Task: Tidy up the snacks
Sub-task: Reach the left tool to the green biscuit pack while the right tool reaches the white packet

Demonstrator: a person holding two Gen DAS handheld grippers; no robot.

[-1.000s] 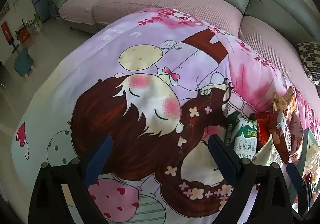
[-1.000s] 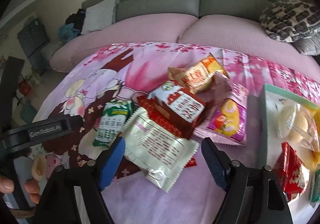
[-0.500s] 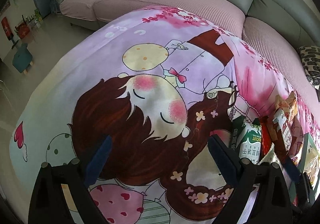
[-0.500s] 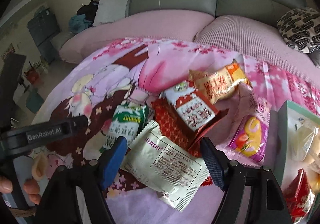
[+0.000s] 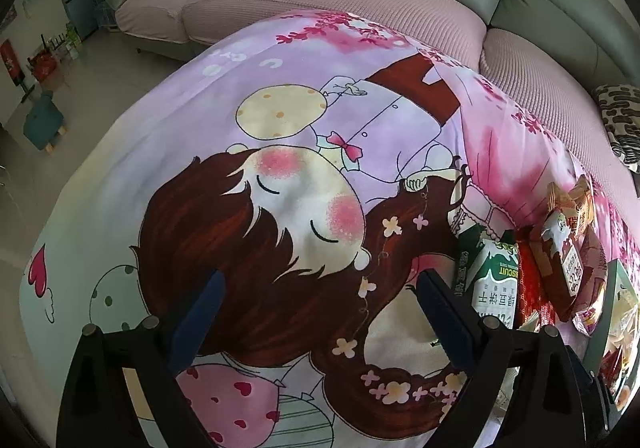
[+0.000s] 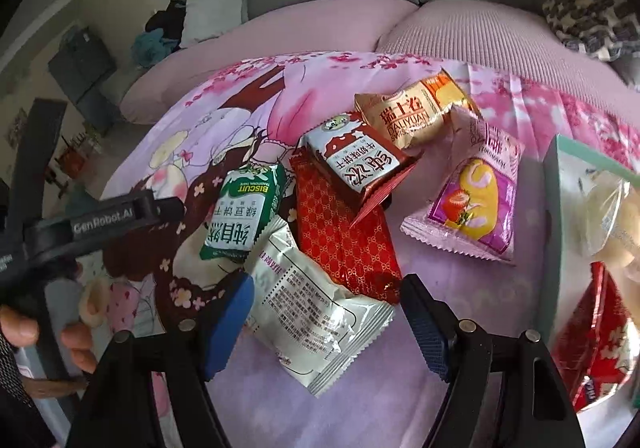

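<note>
Several snack packets lie in a pile on a cartoon-print cloth (image 6: 224, 115). My right gripper (image 6: 326, 312) is open, its fingers on either side of a white packet (image 6: 316, 312) with printed text. Behind it lie a red patterned packet (image 6: 344, 232), a green biscuit packet (image 6: 244, 215), a red-and-white packet (image 6: 360, 163), a gold packet (image 6: 416, 115) and a pink packet (image 6: 476, 195). My left gripper (image 5: 320, 308) is open and empty above bare cloth (image 5: 280, 175); the green biscuit packet (image 5: 494, 280) lies just right of it.
A pale green box (image 6: 560, 224) at the right holds more snacks, among them a red packet (image 6: 596, 344). A pink and grey sofa (image 6: 460, 23) runs along the far side of the cloth. The left gripper's body (image 6: 100, 224) shows at the left of the right wrist view.
My right gripper has moved down and forward over the pile, so the white packet now lies between its fingers. My left gripper has drifted slightly; the packets have not moved.
</note>
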